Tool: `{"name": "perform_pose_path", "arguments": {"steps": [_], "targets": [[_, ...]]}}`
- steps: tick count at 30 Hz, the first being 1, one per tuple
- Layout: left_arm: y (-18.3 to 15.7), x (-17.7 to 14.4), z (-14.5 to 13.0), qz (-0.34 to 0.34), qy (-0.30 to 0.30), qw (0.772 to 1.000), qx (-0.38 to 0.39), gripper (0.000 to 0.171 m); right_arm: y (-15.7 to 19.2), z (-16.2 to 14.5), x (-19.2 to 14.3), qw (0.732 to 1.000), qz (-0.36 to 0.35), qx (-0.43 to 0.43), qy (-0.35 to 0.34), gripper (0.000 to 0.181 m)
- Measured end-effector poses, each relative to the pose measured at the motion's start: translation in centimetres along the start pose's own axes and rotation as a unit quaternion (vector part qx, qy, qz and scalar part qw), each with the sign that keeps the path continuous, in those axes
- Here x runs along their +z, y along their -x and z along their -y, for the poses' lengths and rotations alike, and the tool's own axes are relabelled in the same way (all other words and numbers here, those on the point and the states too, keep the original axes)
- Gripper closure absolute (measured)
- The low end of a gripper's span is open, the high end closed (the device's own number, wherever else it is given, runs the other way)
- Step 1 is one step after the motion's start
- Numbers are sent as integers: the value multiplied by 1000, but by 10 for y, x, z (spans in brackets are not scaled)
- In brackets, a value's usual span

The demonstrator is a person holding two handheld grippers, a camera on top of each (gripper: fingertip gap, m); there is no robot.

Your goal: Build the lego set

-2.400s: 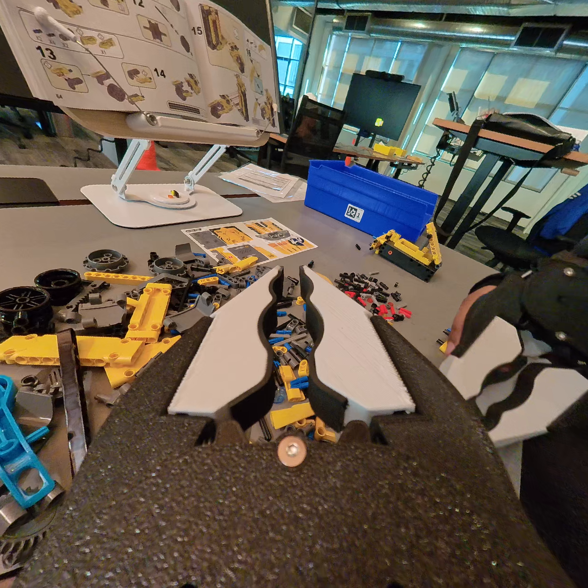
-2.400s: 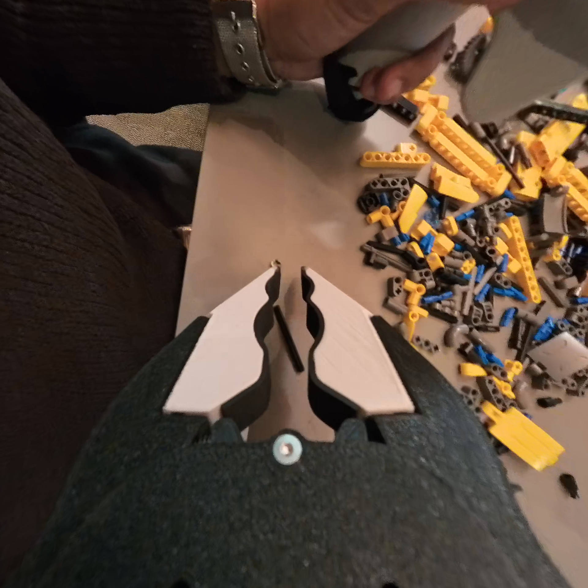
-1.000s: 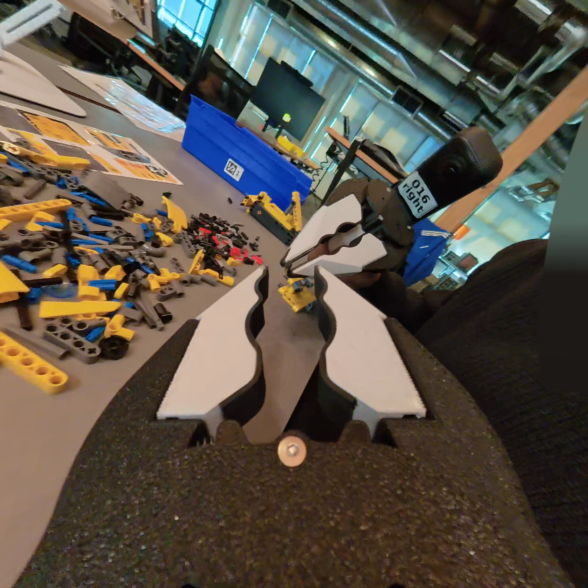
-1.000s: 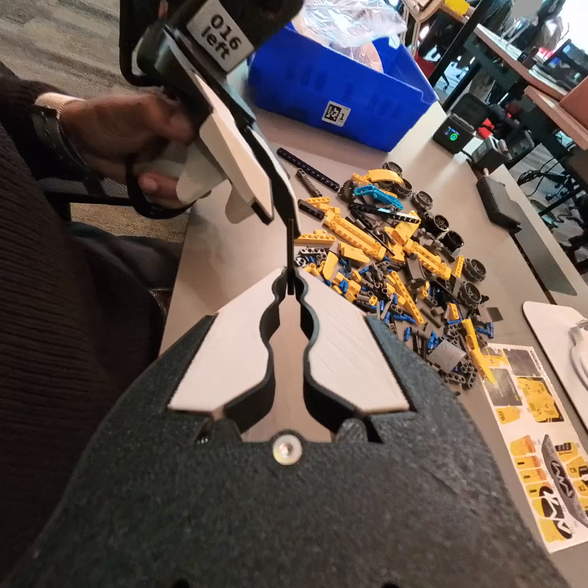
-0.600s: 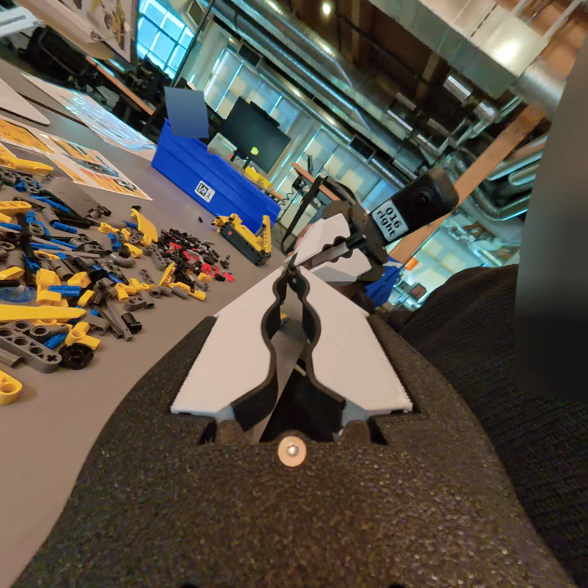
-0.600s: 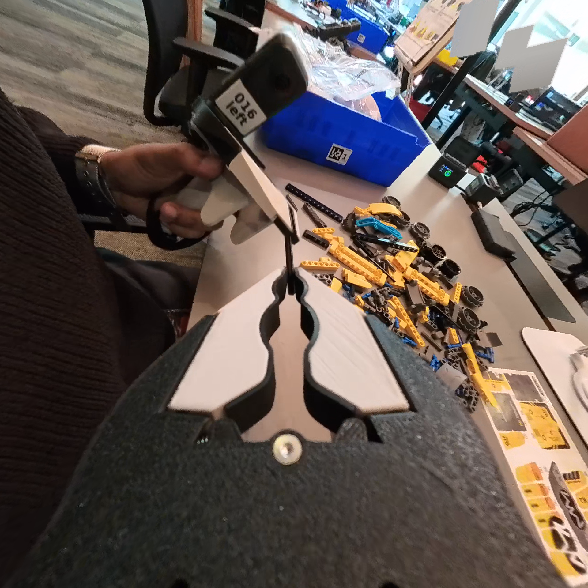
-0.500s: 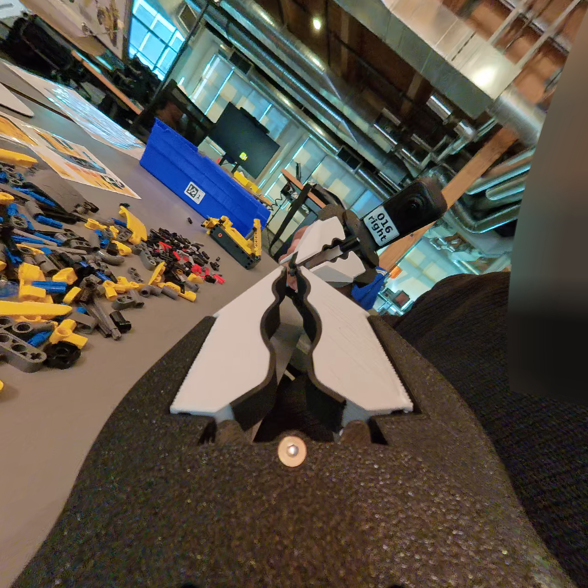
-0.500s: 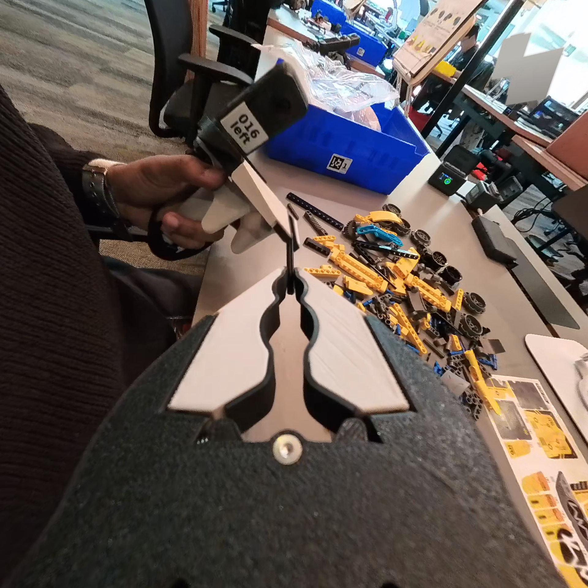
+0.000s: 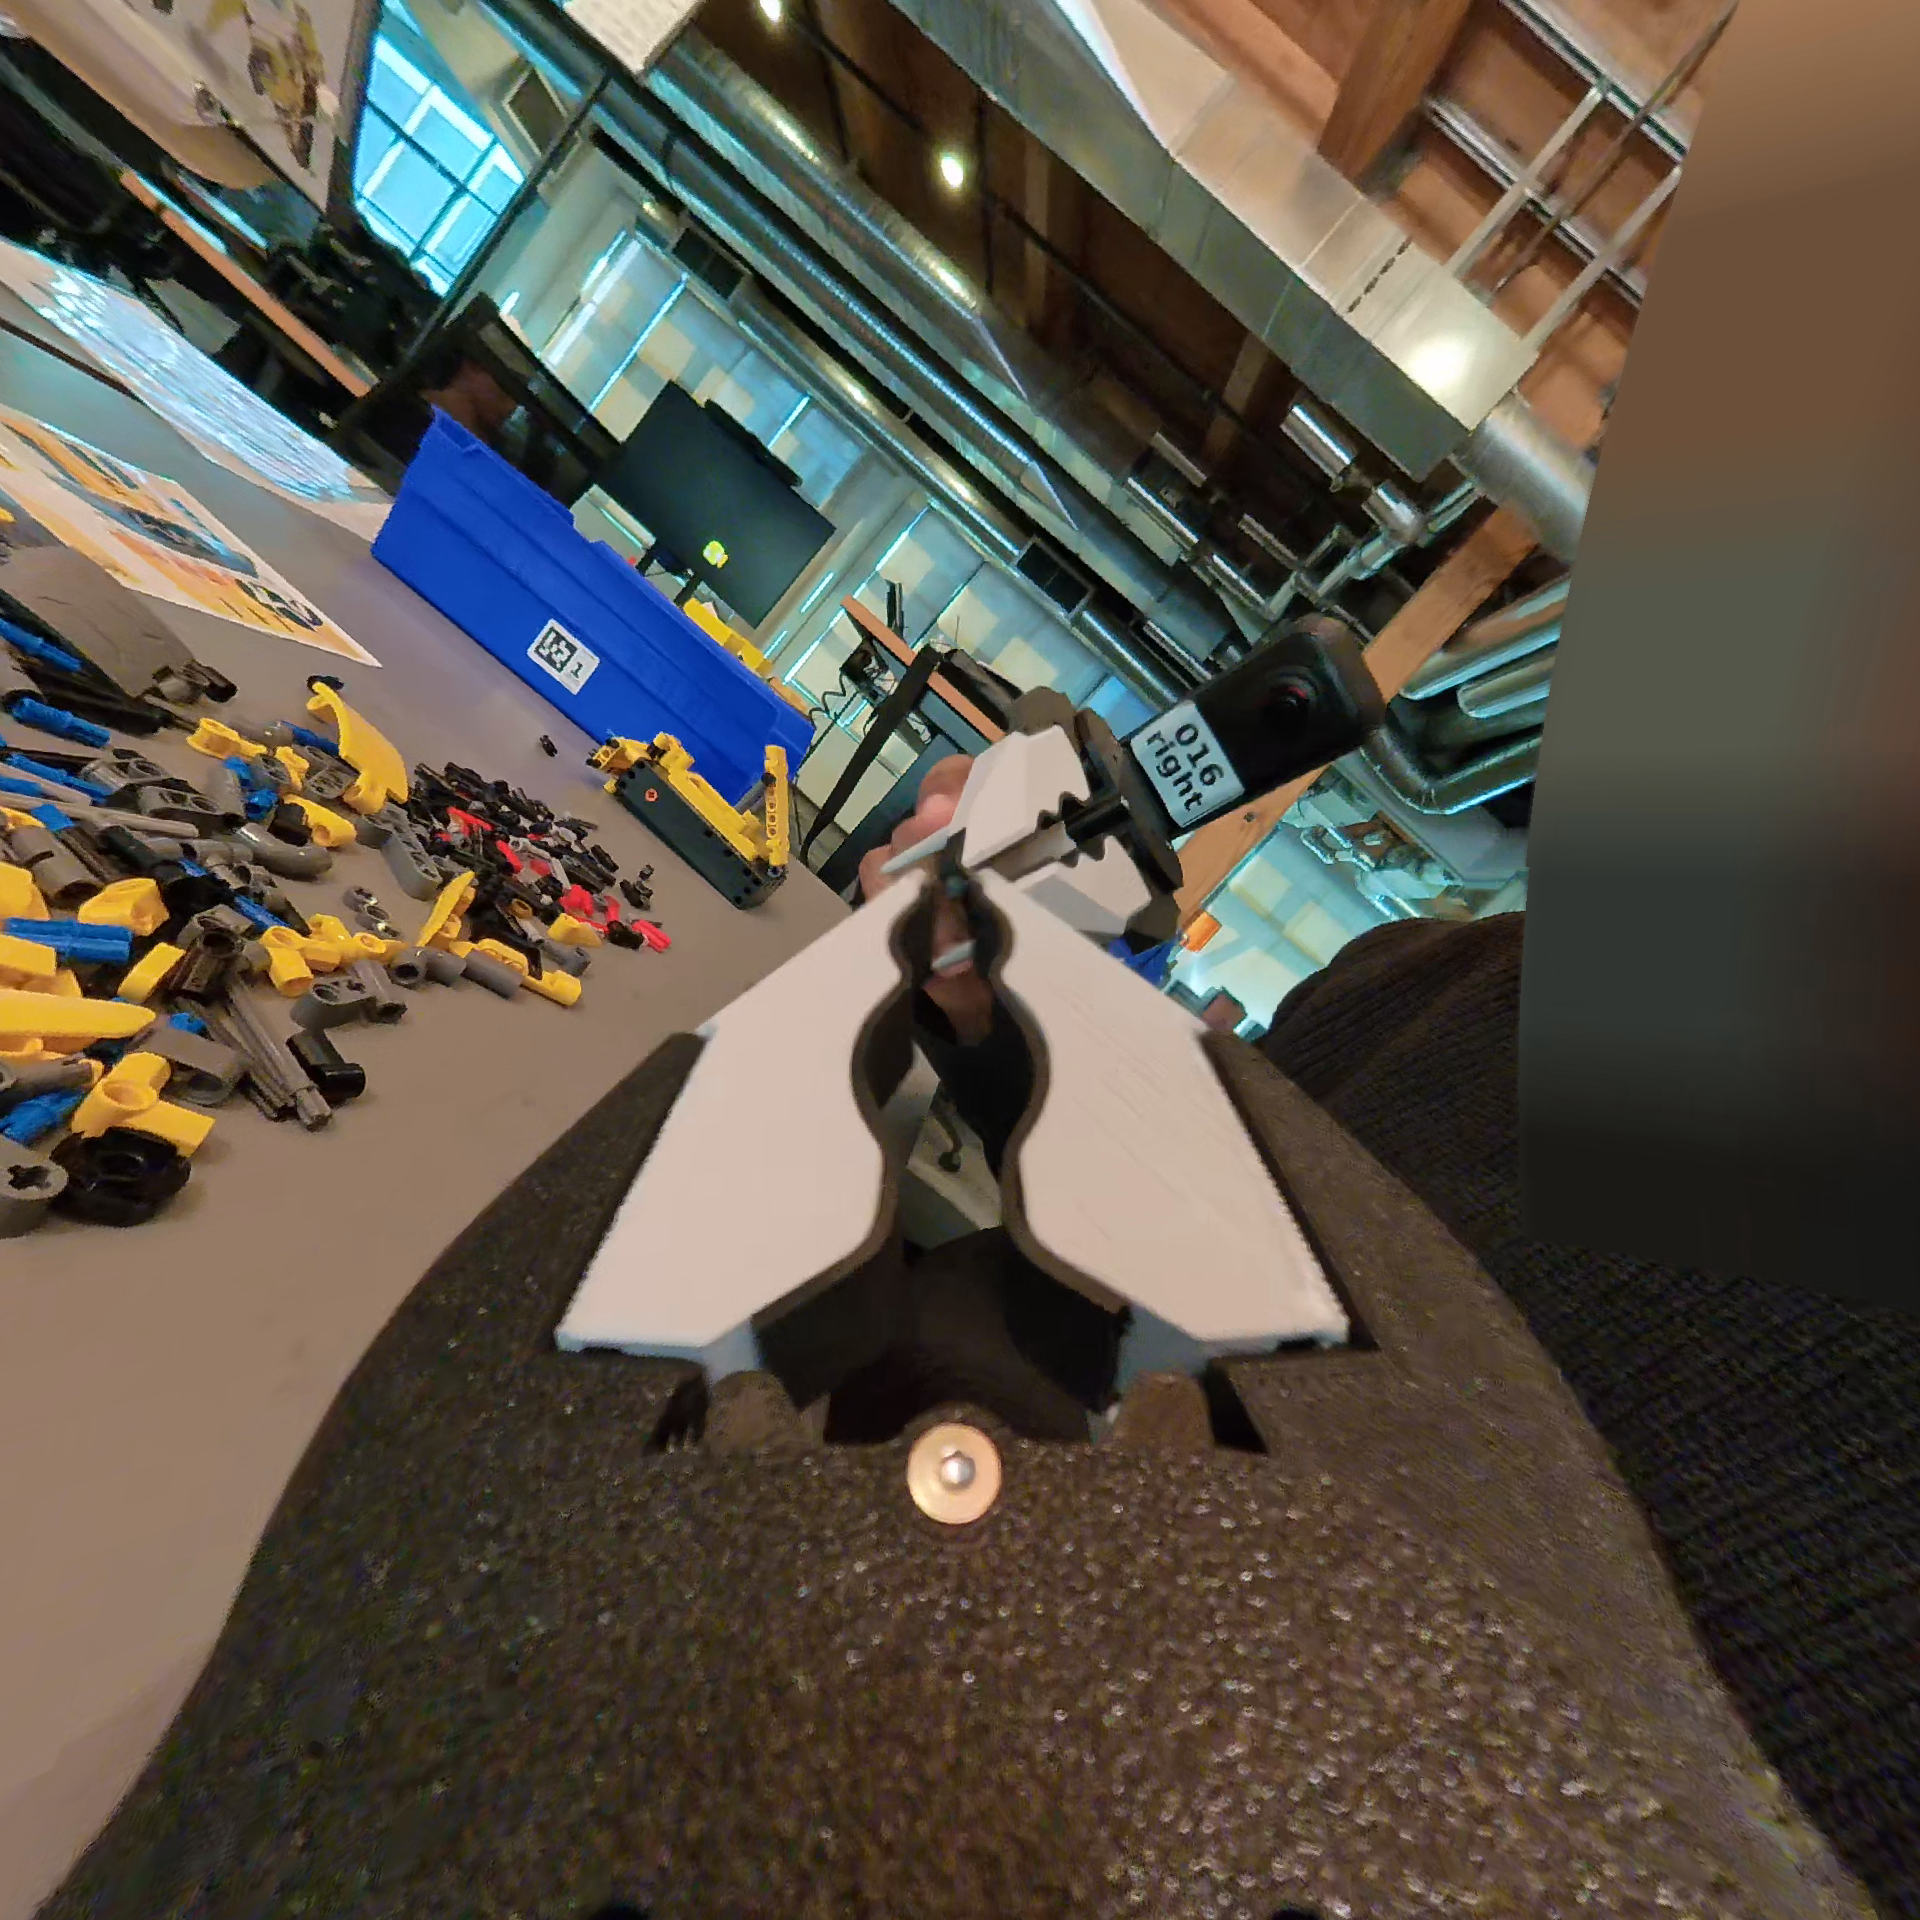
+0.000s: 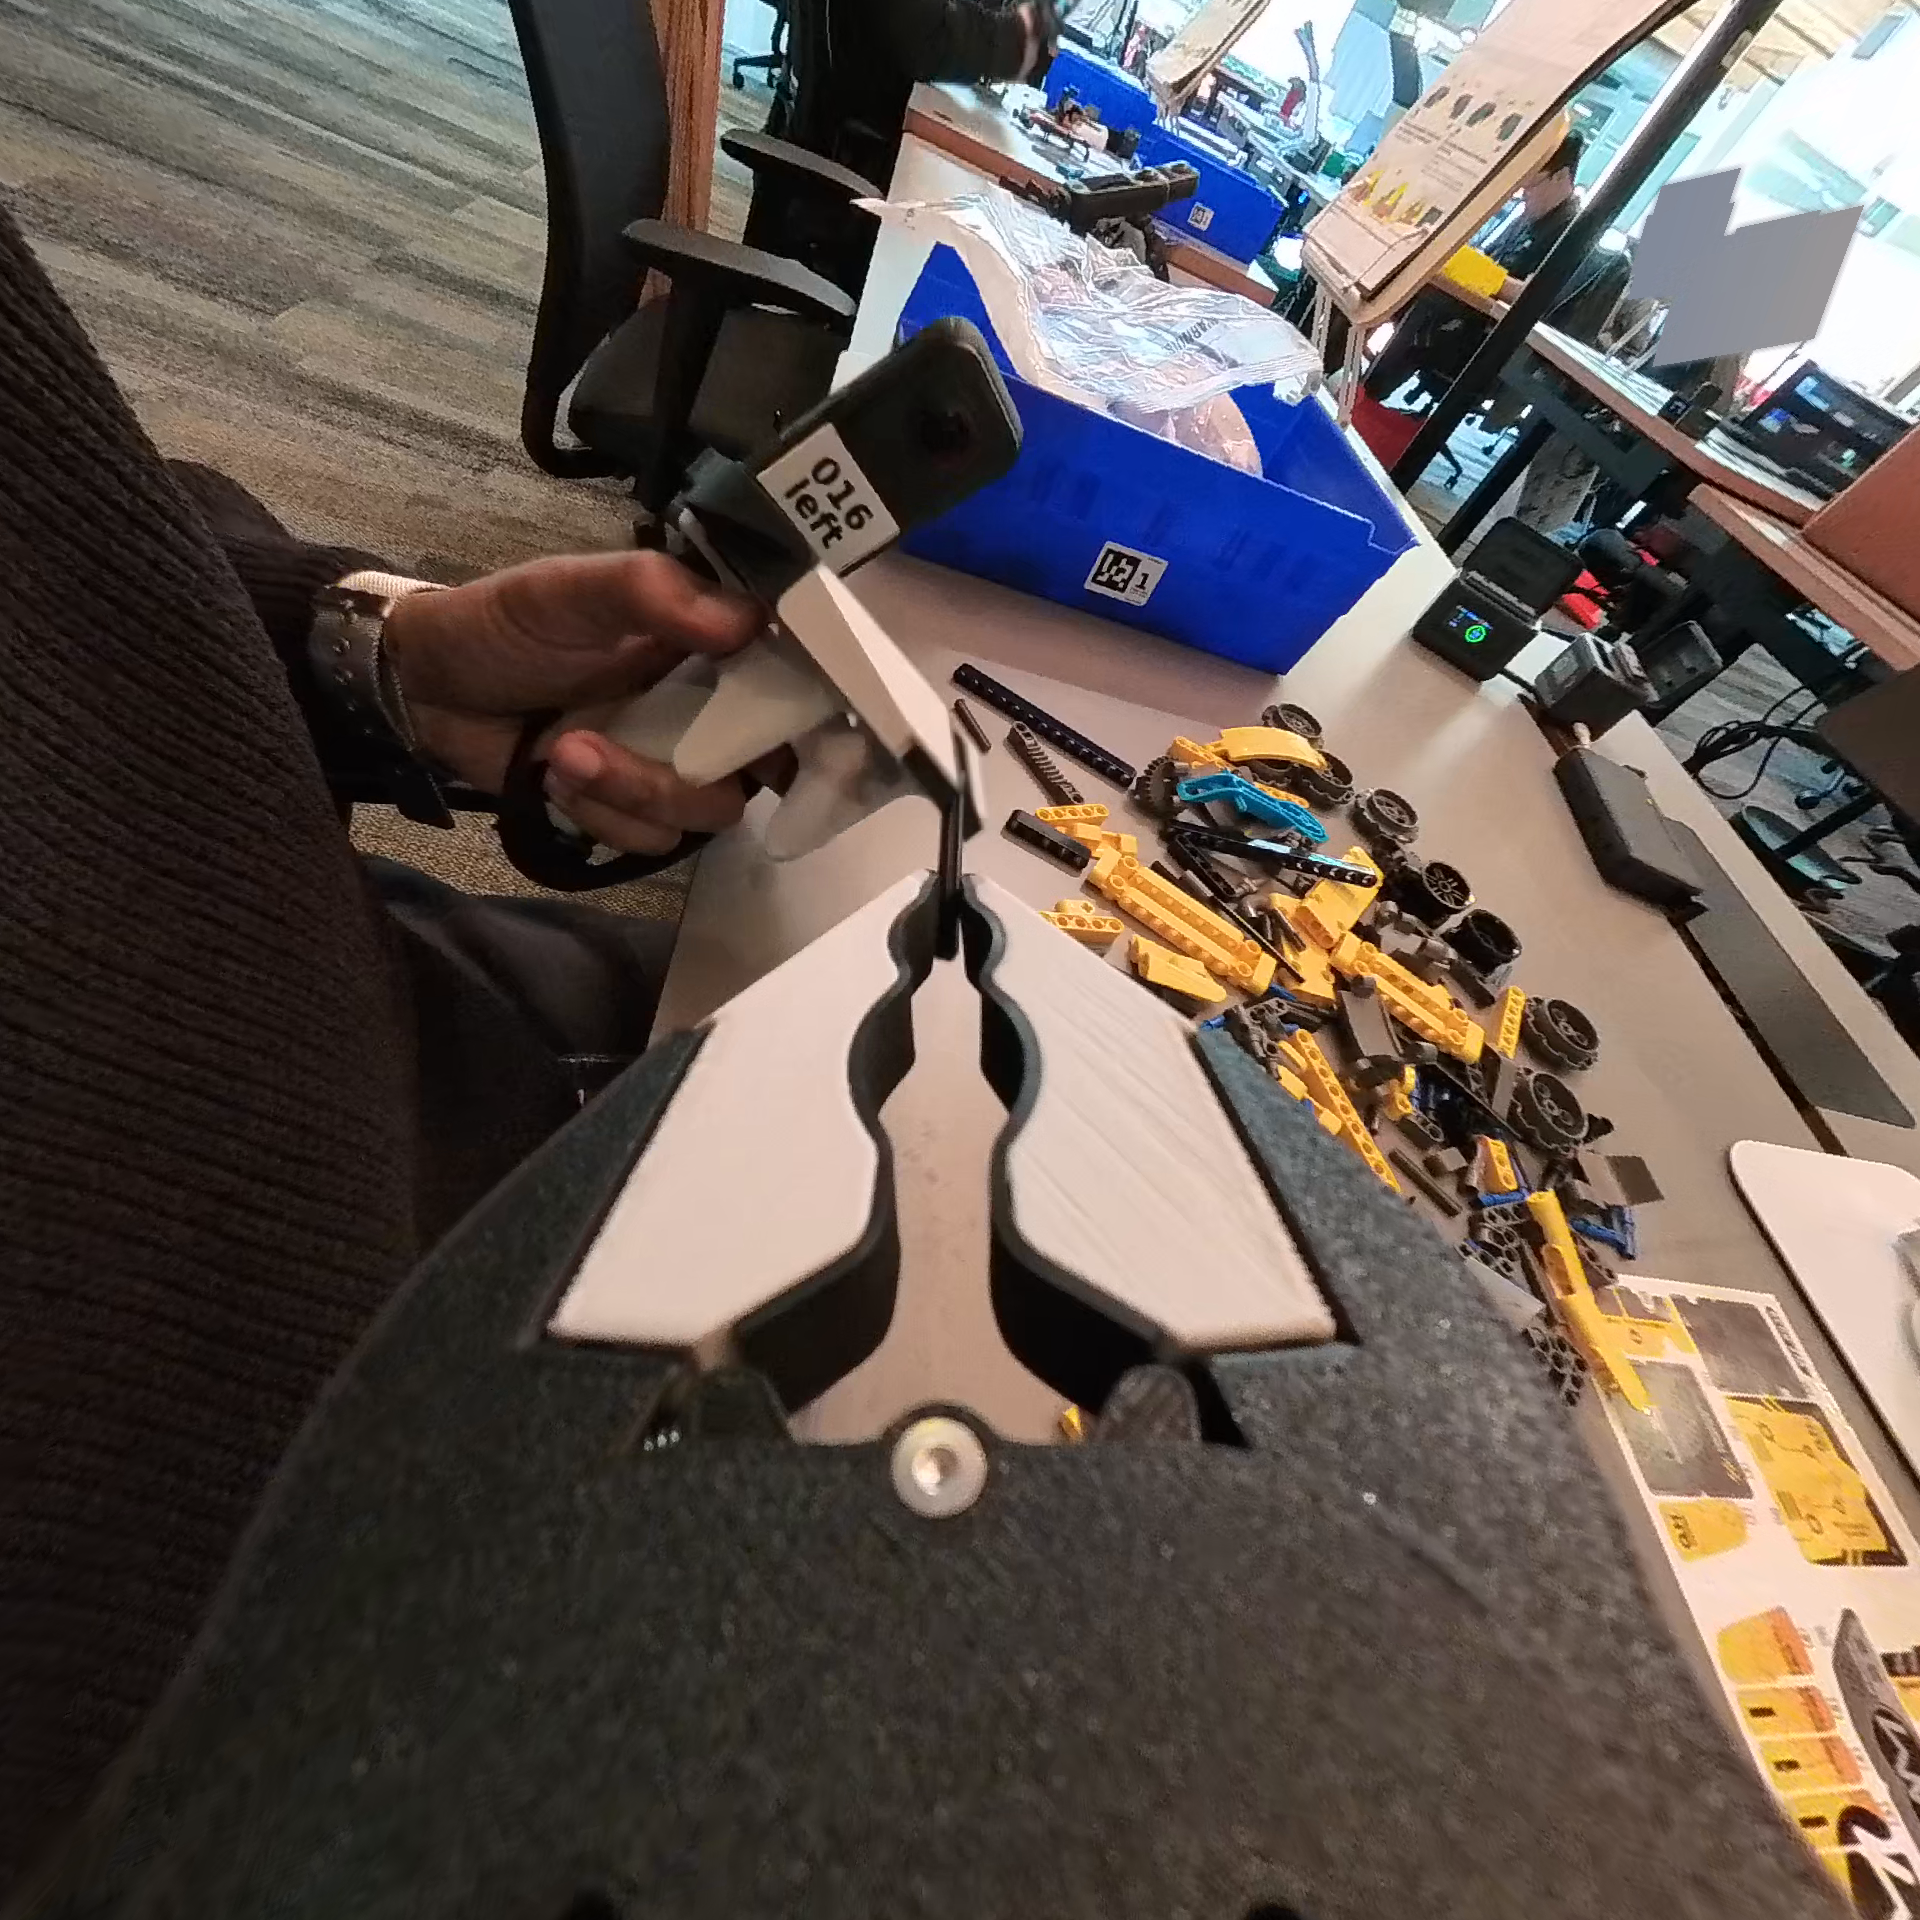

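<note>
Both grippers are clamped on one thin black rod (image 10: pixel 948 894): right gripper (image 10: pixel 945 914) low, left gripper (image 10: pixel 961 790) at 12 o'clock, above the bench (image 10: pixel 1455 727).

Both cams sit right behind their own fingers, looking forward along them. The left wrist view is low, tilted up over the grey table (image 9: pixel 436 1164), facing the right gripper (image 9: pixel 951 868) close ahead, ceiling ducts filling the top. The right wrist view looks back the other way, higher, down the table (image 10: pixel 1403 748) toward the left gripper (image 10: pixel 961 800) near its tips. Shared: the pile of yellow, black and blue building pieces (image 9: pixel 260 935) (image 10: pixel 1351 966), and the thin black rod (image 10: pixel 948 883) where the tips meet.
</note>
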State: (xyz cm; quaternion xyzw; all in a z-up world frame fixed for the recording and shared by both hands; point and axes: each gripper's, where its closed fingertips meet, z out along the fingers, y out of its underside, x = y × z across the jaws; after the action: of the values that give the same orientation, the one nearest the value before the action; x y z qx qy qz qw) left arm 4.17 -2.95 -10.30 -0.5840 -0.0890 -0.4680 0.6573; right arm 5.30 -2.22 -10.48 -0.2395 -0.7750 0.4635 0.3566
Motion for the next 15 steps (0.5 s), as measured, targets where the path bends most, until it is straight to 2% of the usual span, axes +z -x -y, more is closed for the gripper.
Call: {"name": "perform_pose_path", "arguments": {"steps": [6,10,15], "targets": [[-5,-1,3,-9,-4,1000,1,168,0,6,-1,1000,-4,1,-23,175],[-12,-4,10,-48,-32,998,-41,168,2,16,-1,998,2,10,-59,155],[-23,-3,11,-92,-40,992,-72,168,4,25,4,996,13,15,-83,157]]}}
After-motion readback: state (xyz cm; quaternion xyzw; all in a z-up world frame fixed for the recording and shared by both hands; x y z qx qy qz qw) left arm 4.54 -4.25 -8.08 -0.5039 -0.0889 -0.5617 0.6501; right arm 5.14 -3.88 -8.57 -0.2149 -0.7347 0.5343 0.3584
